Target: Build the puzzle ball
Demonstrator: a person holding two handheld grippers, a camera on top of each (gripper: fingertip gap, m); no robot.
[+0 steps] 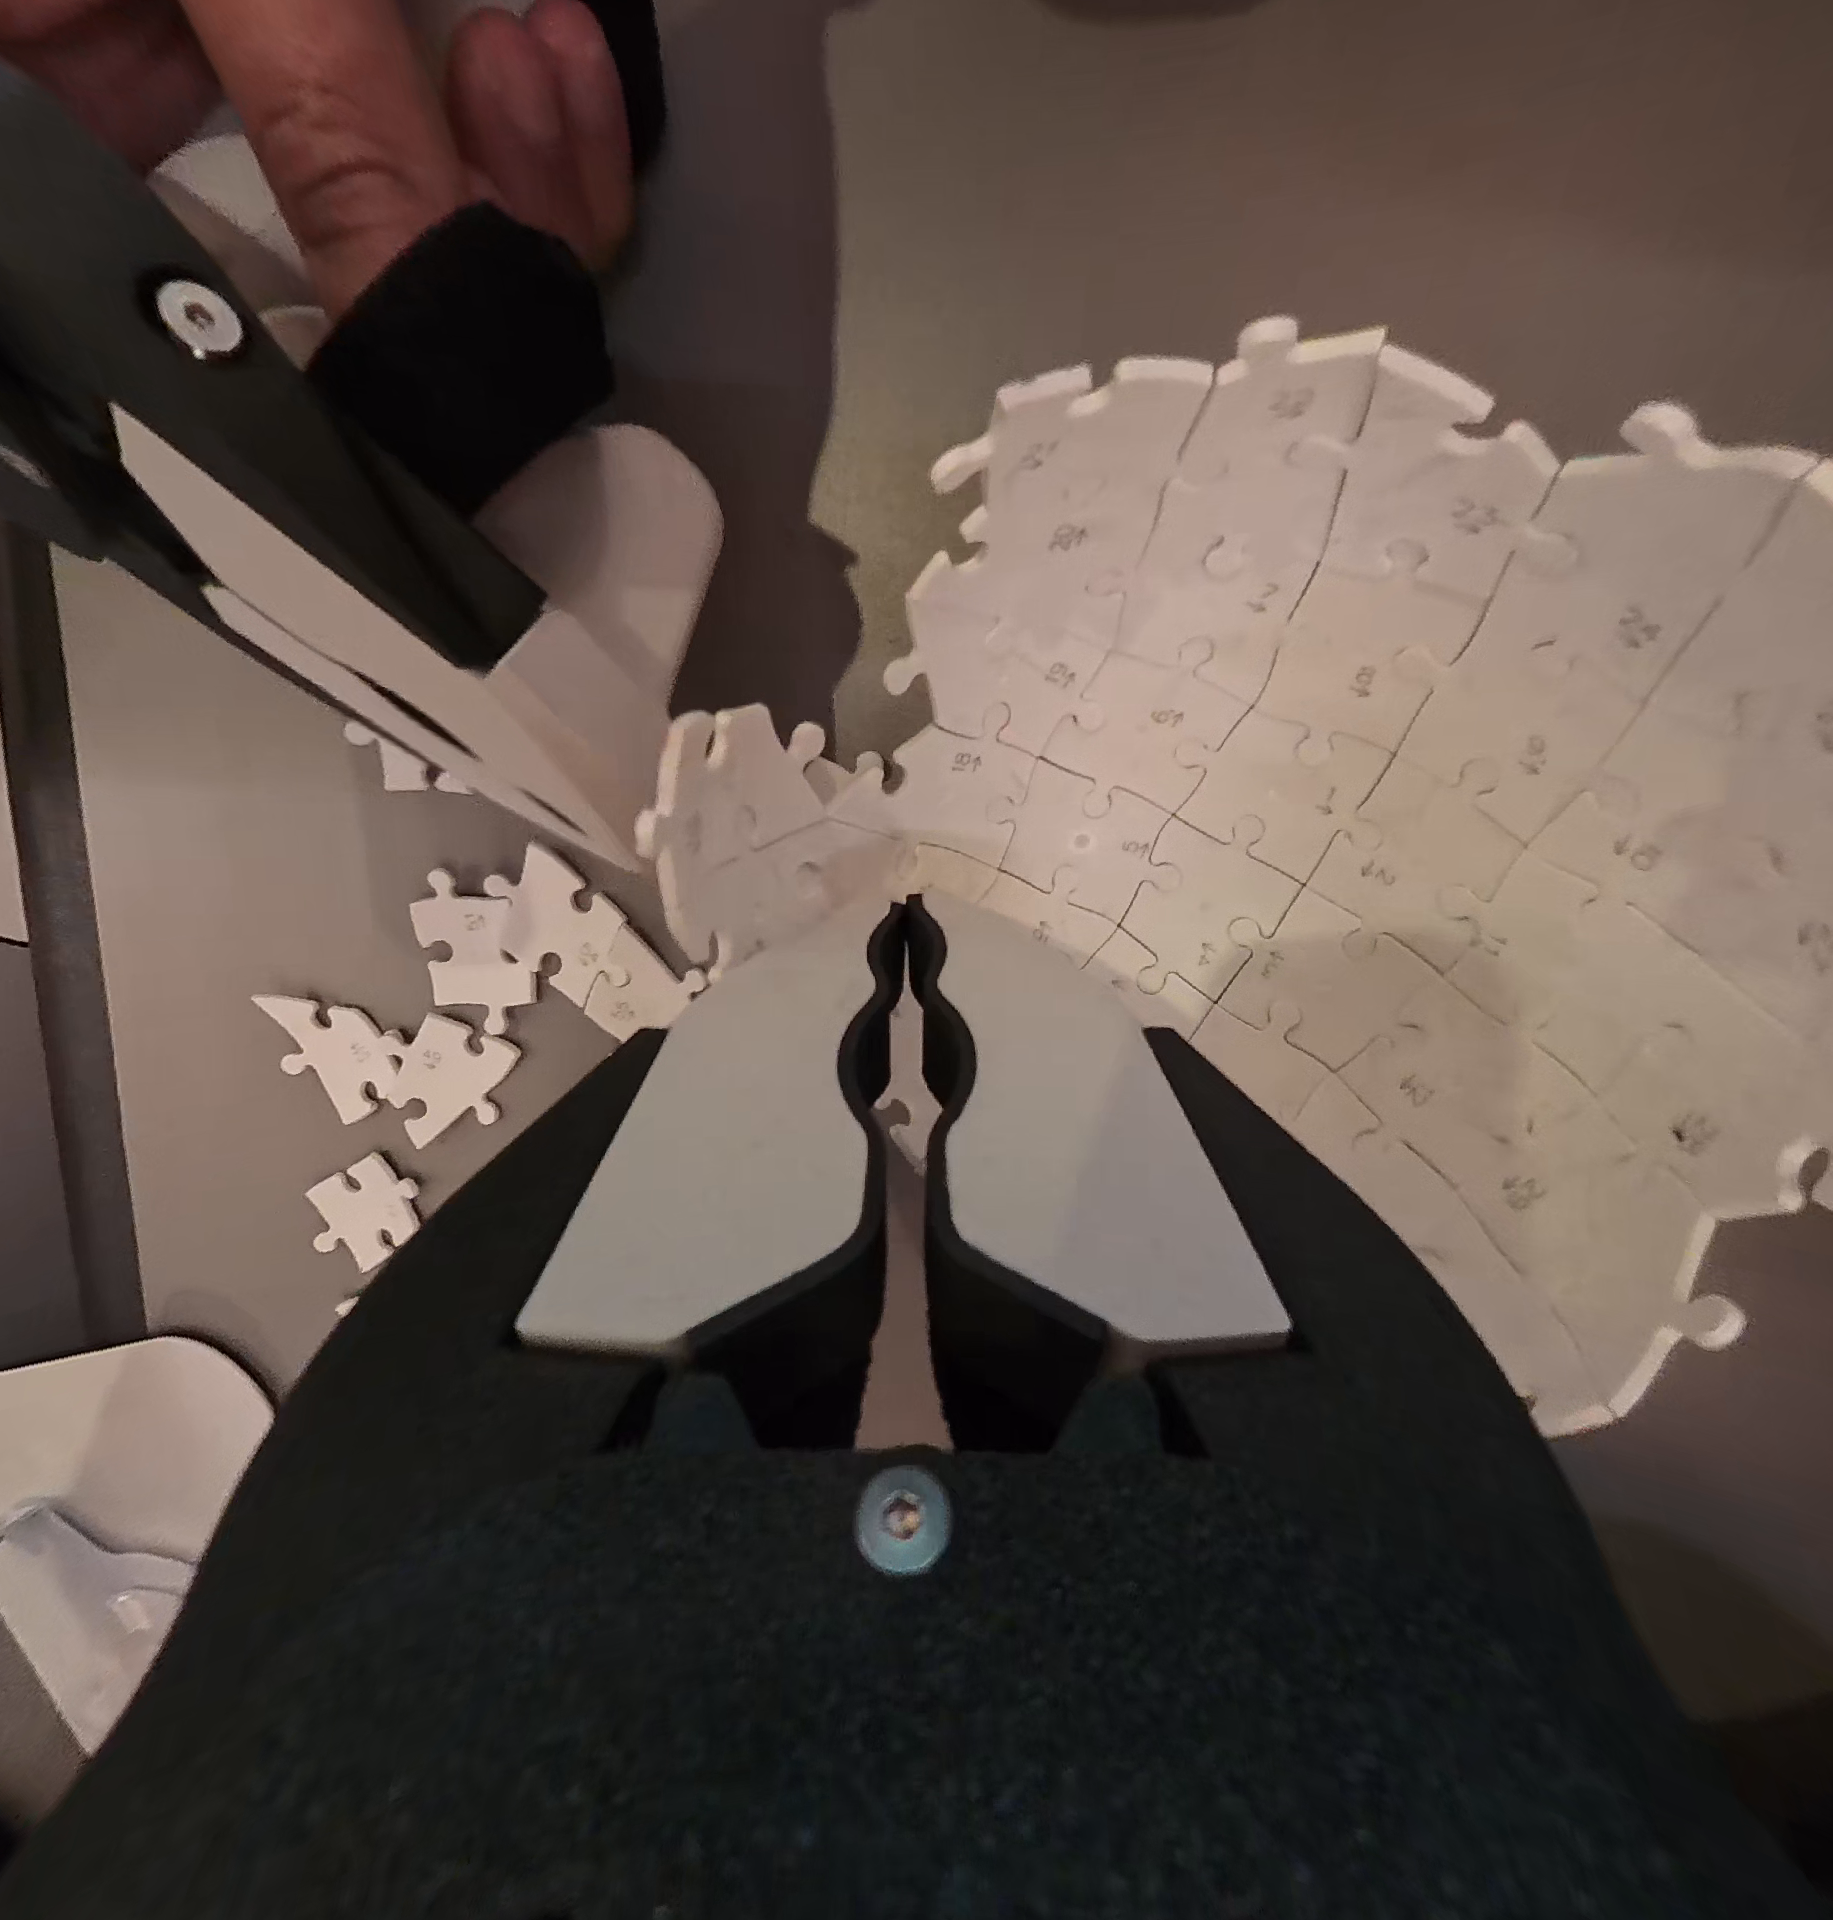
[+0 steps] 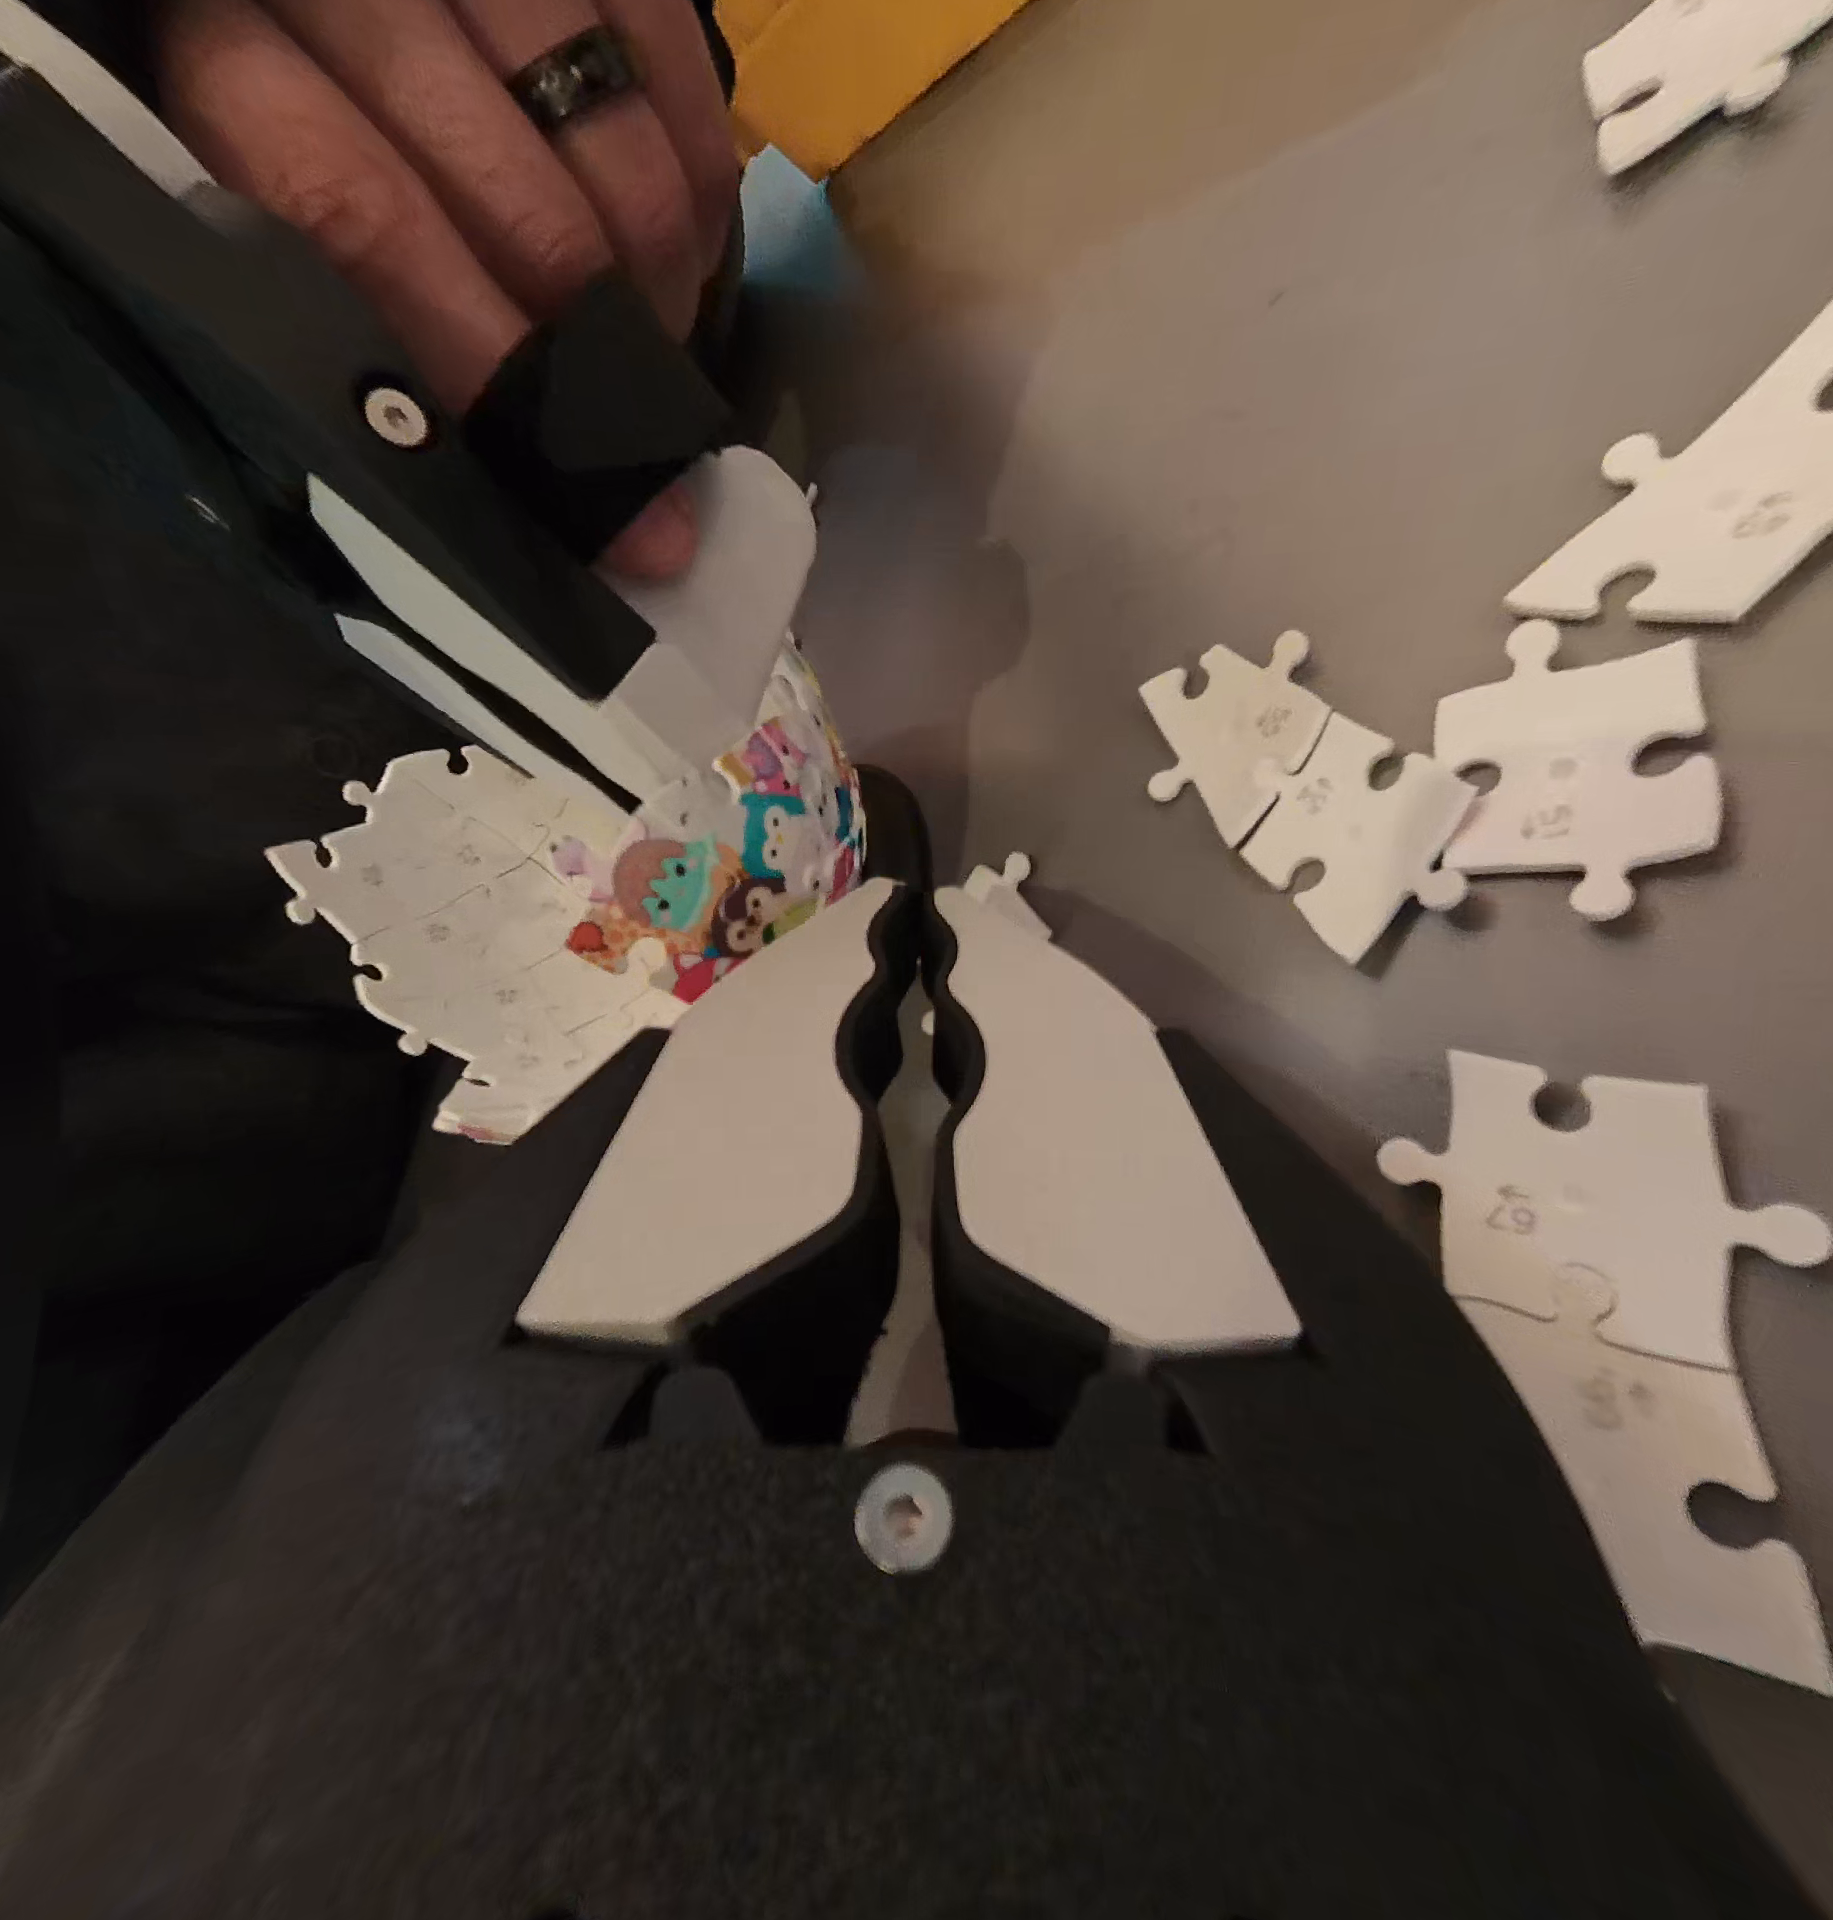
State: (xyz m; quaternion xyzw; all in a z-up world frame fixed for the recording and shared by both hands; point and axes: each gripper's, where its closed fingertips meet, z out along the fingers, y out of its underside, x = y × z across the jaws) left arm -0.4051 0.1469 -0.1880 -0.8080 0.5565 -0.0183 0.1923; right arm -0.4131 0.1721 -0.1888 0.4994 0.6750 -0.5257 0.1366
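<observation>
Looking roughly half built: curved shell pinched at its rim by both closed grippers, left gripper and right gripper, with loose pieces left on the table

The place reads as an indoor tabletop workspace, though whether home, office or lab cannot be told; a smooth grey table fills both views under dim, warm light; loose white puzzle pieces lie scattered over it, as at a hobby or test bench; a dark upright bar stands at the left edge beside a white moulded tray; something yellow sits at the table's far edge, too cropped to identify; nothing further marks the room.
</observation>
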